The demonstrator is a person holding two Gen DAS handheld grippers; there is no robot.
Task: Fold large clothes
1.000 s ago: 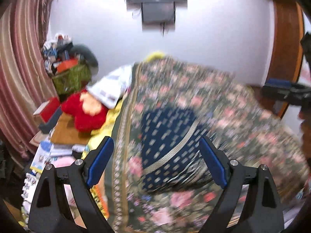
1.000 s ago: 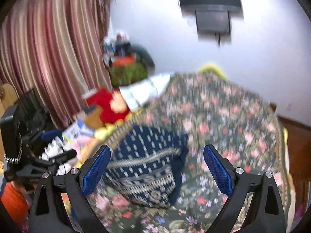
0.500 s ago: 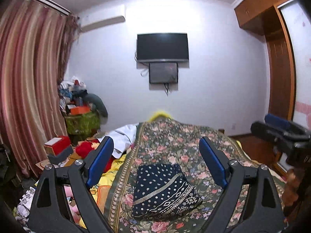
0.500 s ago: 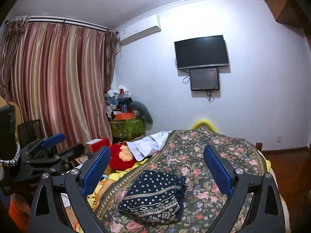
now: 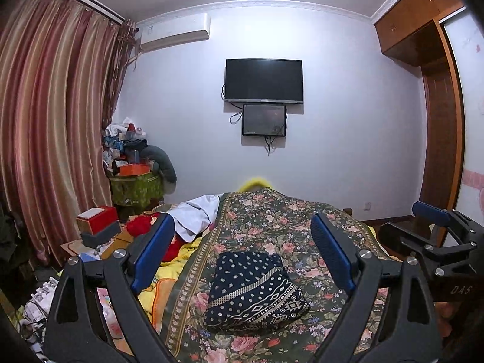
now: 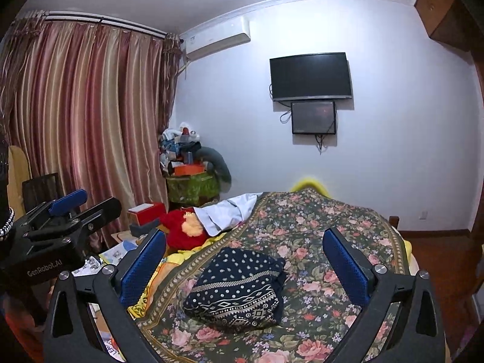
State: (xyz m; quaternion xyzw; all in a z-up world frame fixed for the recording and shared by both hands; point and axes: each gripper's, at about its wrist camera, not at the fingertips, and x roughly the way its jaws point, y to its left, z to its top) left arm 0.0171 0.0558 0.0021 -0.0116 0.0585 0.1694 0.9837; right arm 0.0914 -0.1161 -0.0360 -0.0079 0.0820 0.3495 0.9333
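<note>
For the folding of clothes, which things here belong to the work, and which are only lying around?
For the job:
- dark patterned garment, folded into a bundle on the floral bedspread
- left gripper and right gripper, both open and holding nothing

Just lying about:
- red plush toy
- white cloth
- red box
- wall television

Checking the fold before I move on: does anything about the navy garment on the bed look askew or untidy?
Mostly tidy. The navy patterned garment lies folded into a compact bundle on the floral bedspread; its right edge shows a loose layer sticking out. Both grippers, left and right, are open and clear of it.
</note>
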